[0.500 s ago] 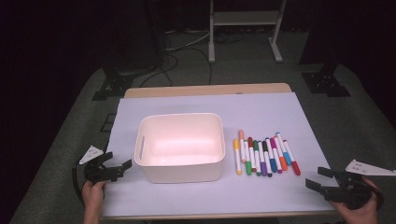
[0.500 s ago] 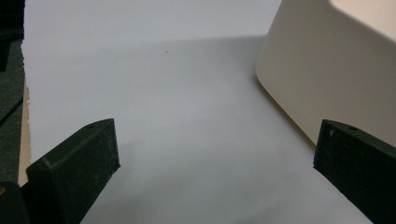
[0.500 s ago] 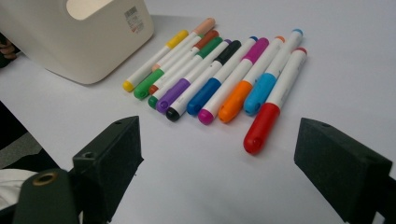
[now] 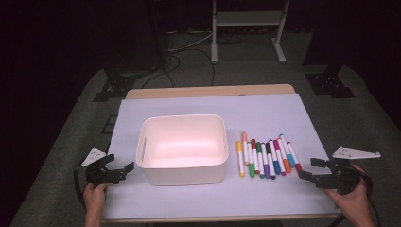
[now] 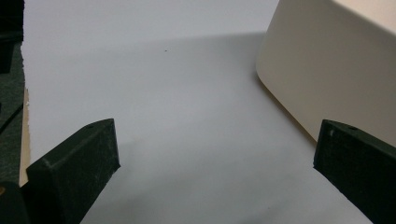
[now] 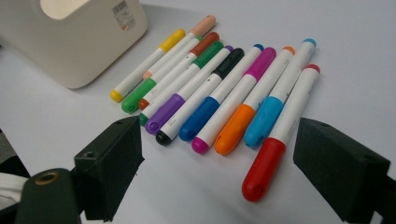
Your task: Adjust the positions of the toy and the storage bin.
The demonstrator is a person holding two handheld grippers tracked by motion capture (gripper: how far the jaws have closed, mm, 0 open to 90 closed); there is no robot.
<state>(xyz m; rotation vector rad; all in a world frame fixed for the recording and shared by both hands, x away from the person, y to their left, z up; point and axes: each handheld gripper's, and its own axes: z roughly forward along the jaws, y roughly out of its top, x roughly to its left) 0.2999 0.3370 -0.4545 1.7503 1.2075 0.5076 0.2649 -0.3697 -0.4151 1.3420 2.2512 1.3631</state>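
Fingers (image 6: 112, 163) of the right gripper (image 4: 318, 169) stand apart, empty, near the markers (image 4: 265, 157); the left gripper (image 4: 118, 168) (also spread, empty) sits beside the bin (image 4: 182, 174).

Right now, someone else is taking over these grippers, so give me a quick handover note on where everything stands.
Left gripper: open, empty, on the table left of the white bin.
Right gripper: open, empty, pointing at the markers.
Markers: all in a row on the table to the right of the bin, red marker nearest the right gripper.
Done: no marker is in the bin.
Left: probably pick the markers up and drop them in.
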